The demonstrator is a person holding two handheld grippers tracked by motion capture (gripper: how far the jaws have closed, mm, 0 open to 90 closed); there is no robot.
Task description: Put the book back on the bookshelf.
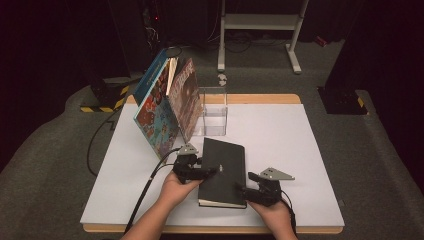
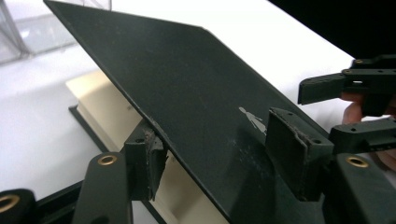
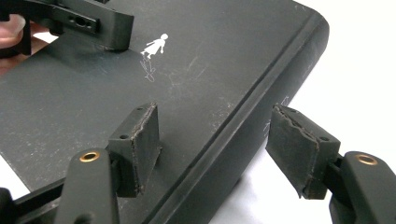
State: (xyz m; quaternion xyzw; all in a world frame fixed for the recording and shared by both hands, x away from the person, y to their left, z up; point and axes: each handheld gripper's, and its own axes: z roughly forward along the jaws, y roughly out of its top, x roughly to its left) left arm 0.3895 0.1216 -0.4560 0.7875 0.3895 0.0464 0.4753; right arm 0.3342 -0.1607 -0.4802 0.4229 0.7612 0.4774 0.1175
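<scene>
A black hardcover book (image 1: 223, 172) lies on the white table (image 1: 285, 150) near its front edge. My left gripper (image 1: 209, 171) sits at the book's left edge. In the left gripper view the gripper (image 2: 219, 140) is open and straddles the raised front cover (image 2: 187, 84): one pad (image 2: 150, 158) under the cover's edge, the other pad (image 2: 289, 149) on top. Cream pages (image 2: 112, 112) show beneath. My right gripper (image 1: 245, 191) is at the book's right side, open, and in its own view (image 3: 222, 130) it straddles the spine edge (image 3: 243, 130).
Colourful picture books (image 1: 167, 107) lean together at the back left, against a clear plastic box (image 1: 213, 112). A cable (image 1: 145, 192) trails from the left gripper over the table's front left. A white metal frame (image 1: 260, 22) stands on the floor behind the table.
</scene>
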